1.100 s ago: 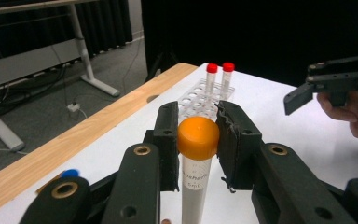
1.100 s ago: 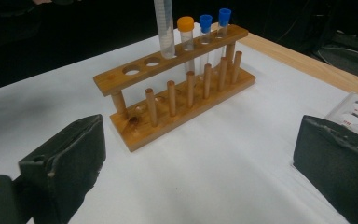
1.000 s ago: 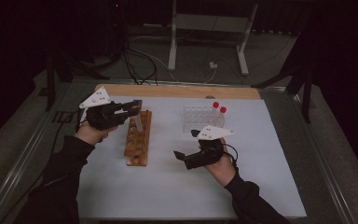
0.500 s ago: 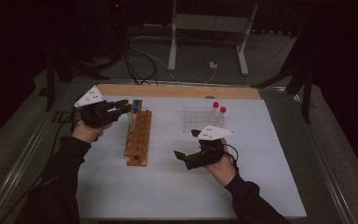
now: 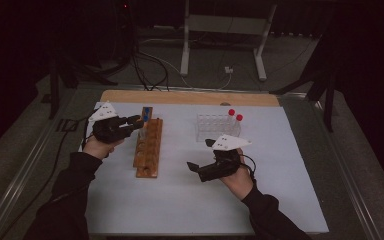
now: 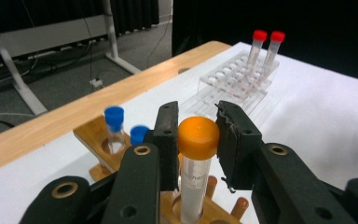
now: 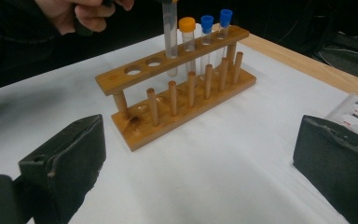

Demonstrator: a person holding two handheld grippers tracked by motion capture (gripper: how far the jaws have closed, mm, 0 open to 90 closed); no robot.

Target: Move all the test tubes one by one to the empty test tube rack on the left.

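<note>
A white sheet covers the table, with a strip of pale wooden table edge along the far side. On the sheet stands a brown wooden test-tube rack with a row of holes on top and upright pegs along its base. At the rack's far end two clear tubes with blue caps stand in their holes, and the right gripper view shows a tube with an orange cap already seated next to them. Well apart, toward the right, a clear plastic tube rack carries two tubes with red caps. A grey metal stand rises on the floor beyond the table.

The left gripper has its black jaws clamped on a clear orange-capped test tube, the pads pressing the cap from both sides. The tube hangs upright with its lower end in a hole of the wooden rack, in the free space beside the seated tubes. The left hand holds this gripper roughly level over the rack's far half.

The right gripper has its jaws wide apart with nothing between them. The right hand keeps it low over the bare sheet, pointed toward the wooden rack.
</note>
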